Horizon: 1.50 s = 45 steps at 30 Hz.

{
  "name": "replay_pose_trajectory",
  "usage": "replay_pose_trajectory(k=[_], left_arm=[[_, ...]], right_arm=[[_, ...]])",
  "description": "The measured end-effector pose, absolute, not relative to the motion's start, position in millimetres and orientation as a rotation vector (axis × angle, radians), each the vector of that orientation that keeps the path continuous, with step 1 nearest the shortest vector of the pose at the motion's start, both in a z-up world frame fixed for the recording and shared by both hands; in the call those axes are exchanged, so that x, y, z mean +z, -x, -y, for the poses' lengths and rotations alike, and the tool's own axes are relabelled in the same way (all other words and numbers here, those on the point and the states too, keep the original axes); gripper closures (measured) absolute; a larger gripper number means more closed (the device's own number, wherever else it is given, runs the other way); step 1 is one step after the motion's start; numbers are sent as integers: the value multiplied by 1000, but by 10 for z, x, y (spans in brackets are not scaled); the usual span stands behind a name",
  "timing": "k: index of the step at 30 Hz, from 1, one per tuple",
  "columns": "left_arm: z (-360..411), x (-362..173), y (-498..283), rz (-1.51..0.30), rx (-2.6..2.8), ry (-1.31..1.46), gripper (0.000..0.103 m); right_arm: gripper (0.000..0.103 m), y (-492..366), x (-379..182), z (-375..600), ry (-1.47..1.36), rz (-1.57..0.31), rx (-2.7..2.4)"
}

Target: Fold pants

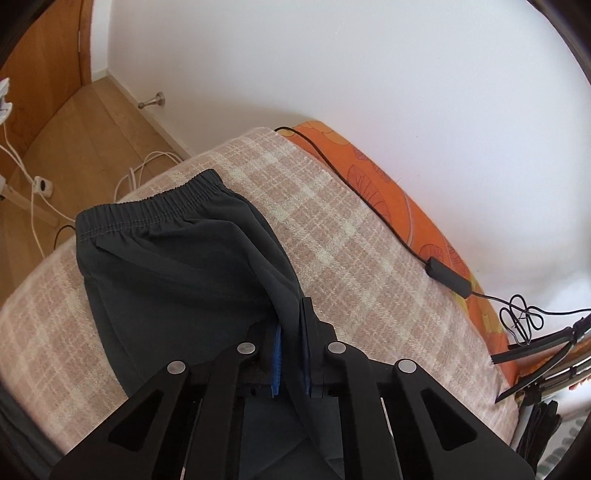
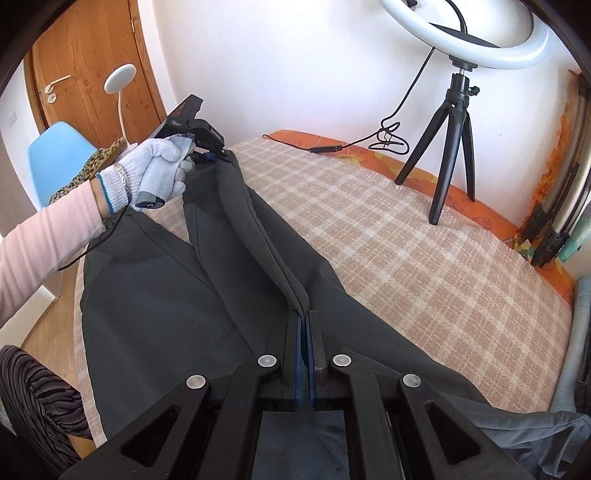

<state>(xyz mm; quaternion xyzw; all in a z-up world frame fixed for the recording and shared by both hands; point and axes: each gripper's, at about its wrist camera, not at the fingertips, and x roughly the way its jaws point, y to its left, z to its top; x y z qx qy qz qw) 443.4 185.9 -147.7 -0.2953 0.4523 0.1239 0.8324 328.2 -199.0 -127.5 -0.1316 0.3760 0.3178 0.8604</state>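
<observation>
Left gripper [image 1: 291, 354] clenched on a bunched ridge of the dark pants [image 1: 177, 266], fabric pinched between the blue pads [image 1: 276, 360]. Ahead-left of these jaws the pants spread flat, elastic waistband [image 1: 147, 216] at the far end near the bed's edge. Under them the plaid blanket [image 1: 351, 236]; to the right of the jaws a black cable [image 1: 369, 199] with an inline box runs along the orange sheet [image 1: 399, 195] by the wall.

Right gripper [image 2: 304, 350] also clamped tight, blue pads [image 2: 297, 354] nearly together on a folded edge of the pants [image 2: 166, 314]. From these jaws a raised taut fold runs ahead-left to the other gripper [image 2: 212, 158], held by a white-gloved hand [image 2: 151, 177]. Pants lie on both sides of the jaws over the plaid blanket [image 2: 406, 251], some cloth trailing off to the lower right. Far ahead-right a black tripod [image 2: 448, 147] with a ring light [image 2: 465, 33] stands on the bed. Far left: wooden door [image 2: 88, 66], blue chair [image 2: 55, 151], white lamp [image 2: 120, 79].
</observation>
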Motion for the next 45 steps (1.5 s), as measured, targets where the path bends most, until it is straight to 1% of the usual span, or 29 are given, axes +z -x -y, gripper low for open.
replay_pose_trajectory(k=[7, 11, 16, 22, 24, 25, 26, 27, 28, 33, 38, 42, 45], left_arm=[[-1848, -938, -4031, -870, 212, 556, 100], [-1931, -735, -3721, -849, 199, 525, 100], [-1991, -678, -3216, -861, 213, 430, 100], [-2069, -739, -2853, -926, 236, 367, 100], [-2005, -733, -2848, -929, 240, 329, 93], [-1959, -730, -2871, -930, 222, 327, 82], [-1906, -742, -2905, -937, 199, 331, 69], [-1846, -759, -2961, -948, 184, 330, 64], [-1768, -788, -3029, -959, 172, 319, 63], [-1383, -1025, -3540, -1024, 179, 201, 61], [-1320, -1403, -4019, -1110, 254, 193, 61], [-1373, -1663, -4139, -1153, 318, 168, 60], [-1474, -1670, -4115, -1117, 316, 214, 58]], right_arm=[[103, -3049, -1041, 2002, 283, -765, 668], [103, -2770, -950, 1960, 286, -778, 702], [103, -2285, -944, 1857, 339, -816, 776], [103, -1898, -1298, 1712, 432, -932, 829], [103, -1855, -1389, 1686, 444, -948, 834], [103, -1848, -1423, 1687, 435, -956, 838], [103, -1850, -1443, 1687, 423, -964, 841], [103, -1850, -1458, 1687, 417, -967, 841], [103, -1851, -1468, 1689, 416, -966, 841], [103, -1911, -1474, 1719, 383, -973, 841], [103, -1952, -1475, 1750, 359, -975, 850], [103, -2007, -1502, 1809, 331, -984, 846], [103, -2055, -1503, 1827, 328, -980, 836]])
